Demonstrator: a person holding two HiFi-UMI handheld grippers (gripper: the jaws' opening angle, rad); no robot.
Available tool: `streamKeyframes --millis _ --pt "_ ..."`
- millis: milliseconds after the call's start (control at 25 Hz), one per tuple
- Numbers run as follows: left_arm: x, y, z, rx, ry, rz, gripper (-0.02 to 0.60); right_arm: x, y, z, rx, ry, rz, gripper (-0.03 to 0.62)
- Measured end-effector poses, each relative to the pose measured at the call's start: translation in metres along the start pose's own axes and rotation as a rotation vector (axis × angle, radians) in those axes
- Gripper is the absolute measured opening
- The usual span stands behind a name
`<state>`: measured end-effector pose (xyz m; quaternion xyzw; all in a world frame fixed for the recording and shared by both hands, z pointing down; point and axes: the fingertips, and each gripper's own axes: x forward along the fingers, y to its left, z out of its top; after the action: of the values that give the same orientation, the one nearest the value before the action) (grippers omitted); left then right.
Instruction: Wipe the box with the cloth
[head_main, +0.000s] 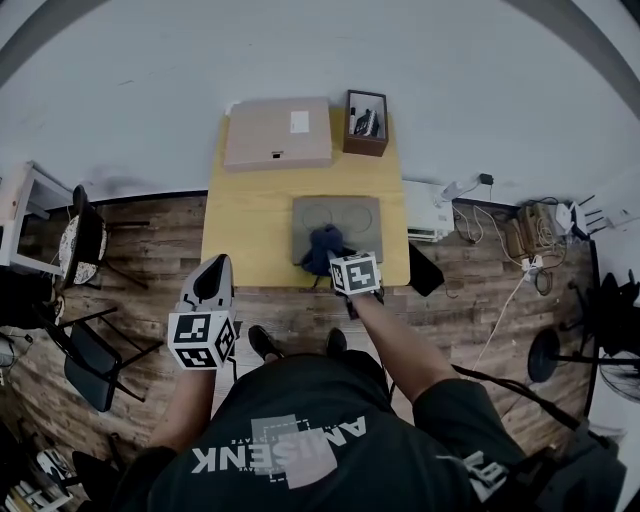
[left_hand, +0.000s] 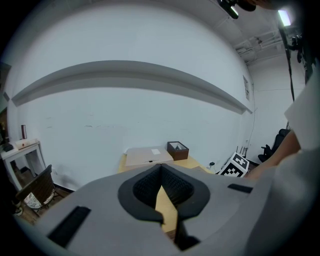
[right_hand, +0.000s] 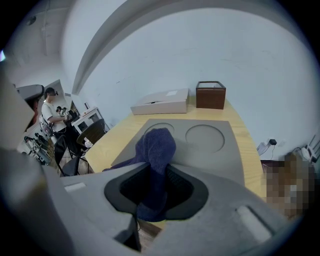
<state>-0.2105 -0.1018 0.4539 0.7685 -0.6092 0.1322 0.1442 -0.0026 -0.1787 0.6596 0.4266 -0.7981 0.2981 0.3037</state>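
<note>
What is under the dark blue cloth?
The flat grey mat with two round recesses; the dark blue cloth, held in the right tongs, hides its near part.

Black T-shirt (head_main: 300, 440), grey print (head_main: 285, 448); grey left gripper (head_main: 221, 264), right gripper (head_main: 337, 259).

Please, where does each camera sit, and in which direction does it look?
Head view: on the person's head, facing steeply down at the table; shows torso, forearms, left claw, right claw.
Left gripper view: on the left claw, shut and empty, facing the far wall across the table.
Right gripper view: on the right claw, shut on the cloth, facing along the grey tray.
All three share the flat box and brown box.
</note>
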Motion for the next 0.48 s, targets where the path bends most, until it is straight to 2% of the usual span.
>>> streamKeyframes --millis 480 --pt "0.025 -0.053 0.005 0.03 0.002 -0.056 0.002 -0.031 -0.057 -0.015 0.053 -0.019 -0.039 0.086"
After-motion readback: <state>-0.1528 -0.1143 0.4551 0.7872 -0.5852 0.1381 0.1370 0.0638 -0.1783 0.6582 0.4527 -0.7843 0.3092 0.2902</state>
